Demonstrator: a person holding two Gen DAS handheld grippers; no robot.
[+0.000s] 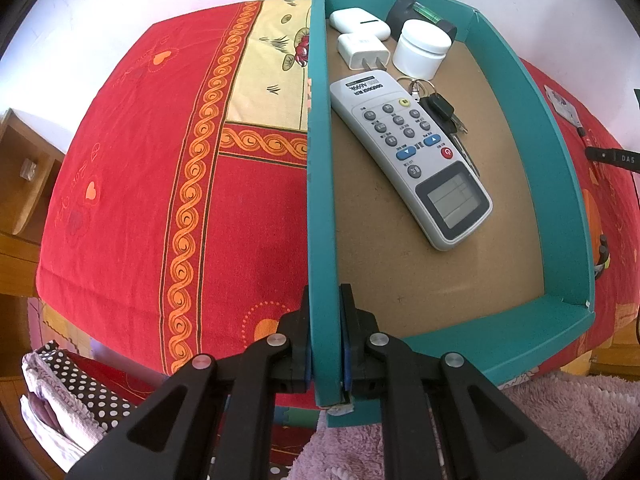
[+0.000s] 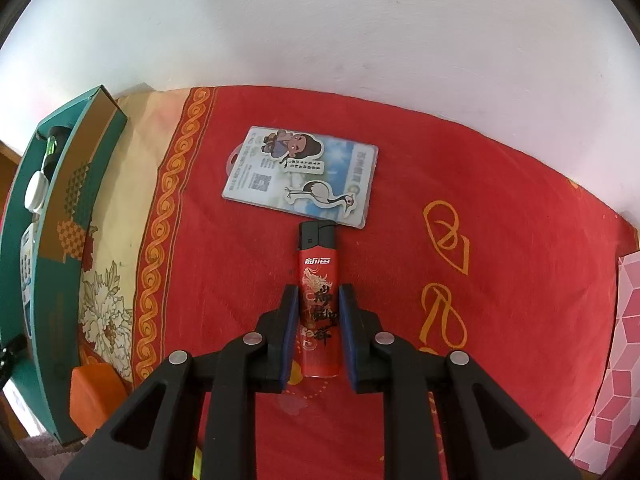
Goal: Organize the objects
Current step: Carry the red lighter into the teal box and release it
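My left gripper (image 1: 325, 300) is shut on the left wall of a teal box (image 1: 320, 200), which rests on the red tablecloth. Inside lie a grey remote (image 1: 408, 152), a bunch of keys (image 1: 440, 114), a white charger plug (image 1: 362, 50), a white earbud case (image 1: 360, 20), a white jar (image 1: 420, 48) and a dark object with a green part (image 1: 420, 12). My right gripper (image 2: 319, 300) has its pads on both sides of a red lighter (image 2: 319, 300) lying on the cloth. A card holder with cartoon stickers (image 2: 300, 176) lies just beyond the lighter. The box also shows at the left of the right wrist view (image 2: 44, 280).
An orange object (image 2: 96, 396) lies by the box's near end. A pink patterned box (image 2: 616, 360) stands at the right edge. A wooden cabinet (image 1: 24, 184) and a polka-dot cloth (image 1: 72, 392) are left of the table. A pink fluffy rug (image 1: 560, 420) lies below. A white wall stands behind.
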